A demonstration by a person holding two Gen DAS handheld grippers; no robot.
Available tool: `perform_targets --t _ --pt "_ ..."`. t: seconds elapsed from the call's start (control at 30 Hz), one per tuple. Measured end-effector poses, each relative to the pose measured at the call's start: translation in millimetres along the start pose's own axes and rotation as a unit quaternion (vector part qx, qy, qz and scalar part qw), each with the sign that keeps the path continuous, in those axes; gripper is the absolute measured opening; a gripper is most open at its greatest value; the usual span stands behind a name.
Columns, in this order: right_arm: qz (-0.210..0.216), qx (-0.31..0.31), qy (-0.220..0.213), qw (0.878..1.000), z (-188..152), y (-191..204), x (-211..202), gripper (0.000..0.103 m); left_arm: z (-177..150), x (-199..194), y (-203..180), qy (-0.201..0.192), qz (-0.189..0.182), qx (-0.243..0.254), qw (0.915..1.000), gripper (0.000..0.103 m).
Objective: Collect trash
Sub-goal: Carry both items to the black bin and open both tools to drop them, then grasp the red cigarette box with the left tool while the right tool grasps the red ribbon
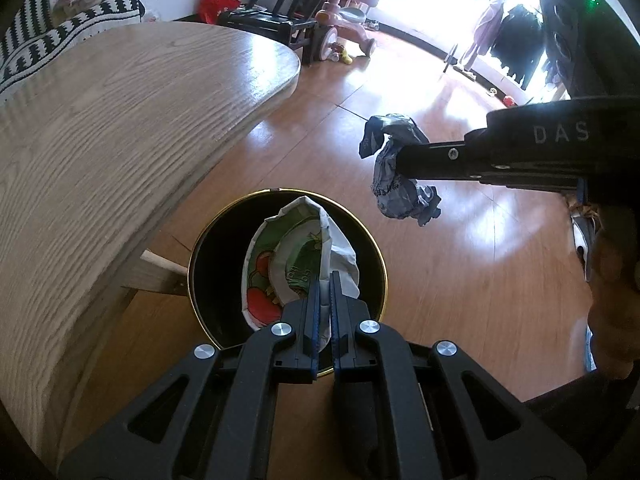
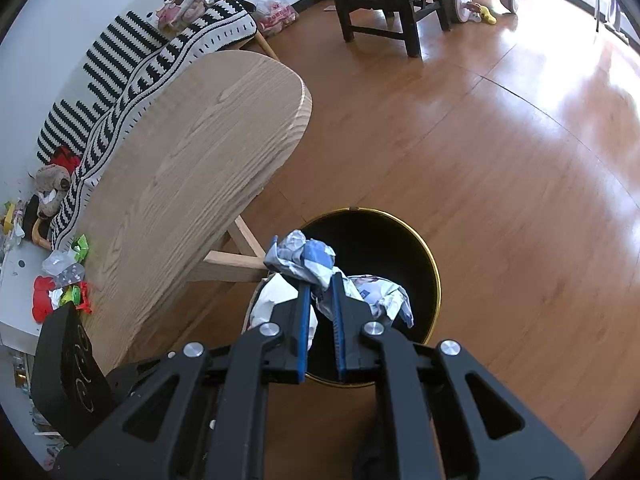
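A black bin with a gold rim (image 1: pixel 200 240) (image 2: pixel 434 276) stands on the floor beside the wooden table. My left gripper (image 1: pixel 325 280) is shut on a white wrapper printed green and red (image 1: pixel 280 264) and holds it over the bin's mouth. My right gripper (image 2: pixel 320 282) is shut on a crumpled blue-and-white wrapper (image 2: pixel 300 258) above the bin's near-left rim. In the left wrist view the right gripper (image 1: pixel 400 162) shows at the right with that crumpled wrapper (image 1: pixel 394 184) held over the floor. The white wrapper (image 2: pixel 276 296) shows under the right gripper's fingers.
A light wooden table (image 1: pixel 120 140) (image 2: pixel 192 152) fills the left. Small colourful wrappers (image 2: pixel 64 280) lie at its far left end beside a striped blanket (image 2: pixel 132 80). A black stool (image 2: pixel 384 4) and a pink tricycle (image 1: pixel 344 20) stand across the wooden floor.
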State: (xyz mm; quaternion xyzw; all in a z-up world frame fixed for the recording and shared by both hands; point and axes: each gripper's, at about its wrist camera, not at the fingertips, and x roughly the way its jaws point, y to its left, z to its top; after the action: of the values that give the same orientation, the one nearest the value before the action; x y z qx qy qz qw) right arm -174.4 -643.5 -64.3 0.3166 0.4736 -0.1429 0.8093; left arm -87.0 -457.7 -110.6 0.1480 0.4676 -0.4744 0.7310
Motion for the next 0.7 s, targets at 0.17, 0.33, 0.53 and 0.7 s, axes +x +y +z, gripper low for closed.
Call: perform_targets --t 0.17,0.33,0.53,0.7 --pt "0.007 0.008 -0.002 1.000 3.9 -5.2 -1.4 0.014 -1.8 -1.6 -4.1 -0.009 0.015 0.014 0.9997 0.005" --pt "0.002 0.010 -0.017 1.000 6.0 -3.7 -7.4 0.069 -0.4 -9.2 -4.4 -0.022 0.021 0.009 0.9995 0.066" --pt "0.001 -0.003 -0.040 0.999 7.8 8.5 -20.7 0.070 0.3 -35.6 4.7 -0.048 0.016 -0.012 0.9987 0.080" --pt "0.000 -0.030 -0.064 0.997 7.8 32.9 -34.0 0.078 -3.4 -66.6 15.6 -0.067 0.018 -0.025 0.9973 0.089"
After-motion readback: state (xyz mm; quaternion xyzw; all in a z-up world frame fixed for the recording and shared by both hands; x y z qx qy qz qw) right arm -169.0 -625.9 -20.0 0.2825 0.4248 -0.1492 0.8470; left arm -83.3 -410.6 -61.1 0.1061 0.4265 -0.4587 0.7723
